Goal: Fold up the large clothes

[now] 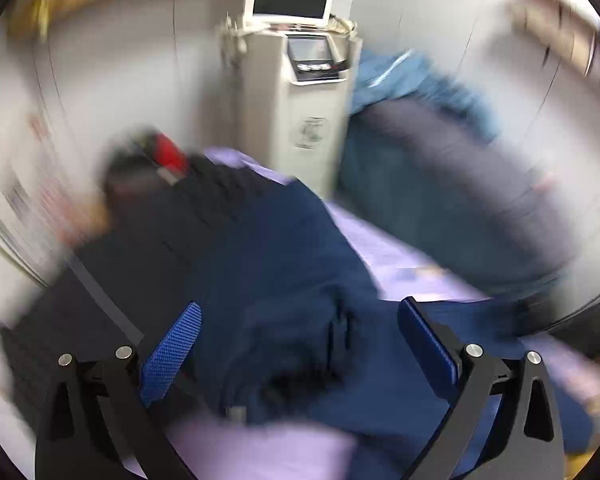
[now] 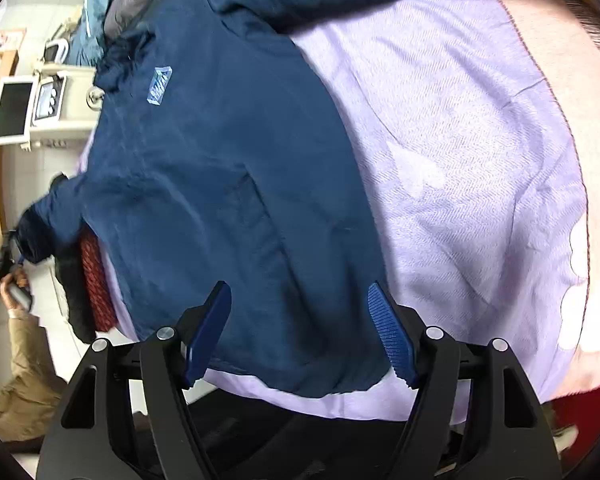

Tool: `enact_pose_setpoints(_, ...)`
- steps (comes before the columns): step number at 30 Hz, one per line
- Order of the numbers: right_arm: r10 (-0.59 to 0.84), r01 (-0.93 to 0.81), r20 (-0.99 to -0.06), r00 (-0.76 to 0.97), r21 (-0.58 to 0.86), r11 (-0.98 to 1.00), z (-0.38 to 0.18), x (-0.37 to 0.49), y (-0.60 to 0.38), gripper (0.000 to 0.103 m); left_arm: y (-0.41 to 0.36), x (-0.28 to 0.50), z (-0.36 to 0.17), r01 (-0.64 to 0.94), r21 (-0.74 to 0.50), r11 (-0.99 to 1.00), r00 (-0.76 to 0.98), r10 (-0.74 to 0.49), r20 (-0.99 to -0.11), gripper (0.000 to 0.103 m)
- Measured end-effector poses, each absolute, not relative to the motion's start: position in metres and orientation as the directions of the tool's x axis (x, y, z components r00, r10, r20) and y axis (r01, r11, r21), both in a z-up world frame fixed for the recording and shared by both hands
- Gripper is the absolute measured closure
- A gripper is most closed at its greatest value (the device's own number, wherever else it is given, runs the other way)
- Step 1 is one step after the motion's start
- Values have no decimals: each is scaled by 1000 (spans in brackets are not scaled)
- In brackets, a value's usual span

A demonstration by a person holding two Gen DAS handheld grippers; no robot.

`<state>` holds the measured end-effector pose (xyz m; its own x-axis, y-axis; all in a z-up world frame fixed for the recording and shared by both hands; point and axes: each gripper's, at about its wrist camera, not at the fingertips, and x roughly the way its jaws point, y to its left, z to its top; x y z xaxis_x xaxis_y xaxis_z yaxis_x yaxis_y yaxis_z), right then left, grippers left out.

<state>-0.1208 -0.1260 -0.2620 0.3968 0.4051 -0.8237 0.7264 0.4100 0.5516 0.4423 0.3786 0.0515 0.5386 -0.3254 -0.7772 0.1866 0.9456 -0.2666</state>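
A large navy jacket [image 2: 204,184] lies spread on a lilac blanket [image 2: 460,160], with a small light-blue label [image 2: 160,84] on its chest. My right gripper [image 2: 299,287] is open just above the jacket's near hem, its blue pads clear of the cloth. One sleeve [image 2: 48,216] hangs over the bed's left edge, near a hand in a tan sleeve [image 2: 14,280]. The left wrist view is blurred by motion. There my left gripper [image 1: 302,306] stands wide open over bunched navy fabric [image 1: 284,264], with nothing gripped between the pads.
A beige machine with a monitor [image 1: 296,92] stands at the far edge of the bed. Beside it lies a heap of blue and grey clothes [image 1: 440,160]. A black garment [image 1: 140,248] lies left of the jacket, and a red patterned item [image 2: 96,284] sits under its edge.
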Motion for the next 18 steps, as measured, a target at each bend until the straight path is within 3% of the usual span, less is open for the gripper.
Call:
enact_pose_setpoints(1,414,721,-825,384,548,423,-269,-120,-125,32,382,426,45,202,-340,919,507,-395,-766,6)
enact_pose_setpoints(3,438,712,-819,370,553,433,-281,-120,-121,32,377,390,22,258,-346,902,427,-427,-797,6)
enact_pose_setpoints(8,501,676,-777,381,604,422,-304,-129,-102,32,367,279,-90,327,-292,899,151,-354,-923,6)
enact_pose_setpoints(11,537,645,-749,389,637,422,-309,-135,-92,32,369,206,-156,283,-344,895,-27,-351,-936,6)
enact_pose_setpoints(14,550,620,-731,404,661,423,-309,-139,-90,32,360,154,-190,264,-387,883,-81,-380,-922,6)
enact_pose_setpoints(18,562,628,-725,398,662,409,-319,-142,-97,32,323,133,-220,308,-314,898,-68,-308,-949,8)
